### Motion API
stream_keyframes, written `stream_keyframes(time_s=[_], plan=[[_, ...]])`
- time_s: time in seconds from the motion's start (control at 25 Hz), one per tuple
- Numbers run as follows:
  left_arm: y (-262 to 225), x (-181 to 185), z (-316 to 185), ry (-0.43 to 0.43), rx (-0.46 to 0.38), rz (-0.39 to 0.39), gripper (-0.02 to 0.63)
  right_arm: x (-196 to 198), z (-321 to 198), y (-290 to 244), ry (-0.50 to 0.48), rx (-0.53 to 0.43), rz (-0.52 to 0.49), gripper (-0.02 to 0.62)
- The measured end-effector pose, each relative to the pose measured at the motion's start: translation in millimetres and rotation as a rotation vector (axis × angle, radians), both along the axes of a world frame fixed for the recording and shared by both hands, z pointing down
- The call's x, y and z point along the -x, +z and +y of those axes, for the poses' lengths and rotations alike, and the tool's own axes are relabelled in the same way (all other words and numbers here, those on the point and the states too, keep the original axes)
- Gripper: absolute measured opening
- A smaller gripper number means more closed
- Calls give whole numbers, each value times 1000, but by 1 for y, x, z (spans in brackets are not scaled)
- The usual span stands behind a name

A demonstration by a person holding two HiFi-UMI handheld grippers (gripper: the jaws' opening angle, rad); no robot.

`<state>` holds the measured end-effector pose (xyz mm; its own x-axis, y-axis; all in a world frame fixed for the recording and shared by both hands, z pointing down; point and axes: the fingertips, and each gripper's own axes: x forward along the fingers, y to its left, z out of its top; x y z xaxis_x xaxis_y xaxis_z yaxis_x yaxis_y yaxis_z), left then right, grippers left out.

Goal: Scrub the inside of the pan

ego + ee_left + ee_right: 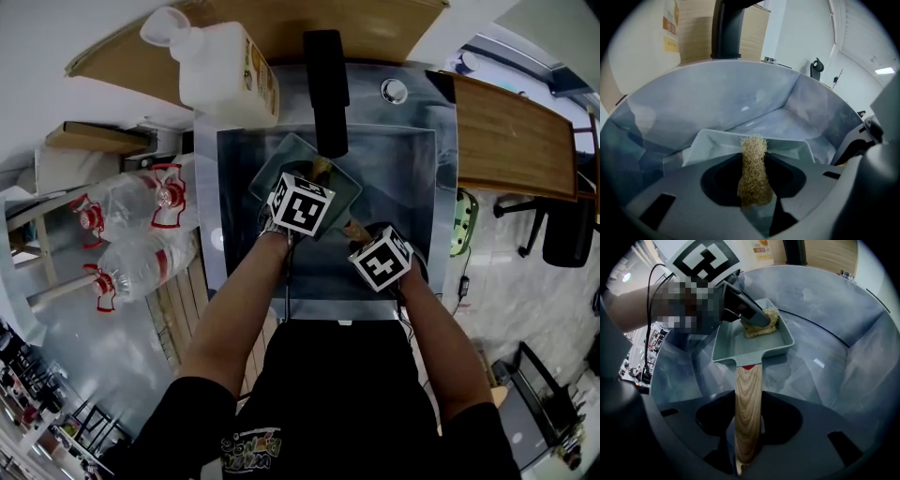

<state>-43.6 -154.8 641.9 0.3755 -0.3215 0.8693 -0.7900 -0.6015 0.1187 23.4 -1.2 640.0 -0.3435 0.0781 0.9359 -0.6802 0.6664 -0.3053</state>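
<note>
Clamped a fibrous scrub pad [753,173] in the left gripper [320,173] jaws, pressed into the far corner of the rectangular pan [745,345] in the steel sink [834,310]. Gripped the pan's wooden handle [748,404] in the right gripper [748,446] jaws. Judged scrubbing barely begun, most of the pan floor left.

Your left gripper [752,199] tight on the scrub pad [753,159], right gripper [746,446] tight on the pan handle [748,394], both steeply downward.
</note>
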Motion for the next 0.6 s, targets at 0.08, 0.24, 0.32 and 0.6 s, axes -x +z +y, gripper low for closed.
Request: stream_keyframes(time_s=[0.08,0.24,0.32,0.6], plan=[[0,7,-7,4,-20,-35,144,1,0,0,2,2,-2,160],[0,19,-17,12,-63,-98,144,0,0,0,-2,2,-1,160],[-1,25,-22,18,-89,-136,144,0,-1,0,-3,-1,-1,160],[-2,40,-35,36,-141,-223,144,1,0,-1,-2,1,-2,160]])
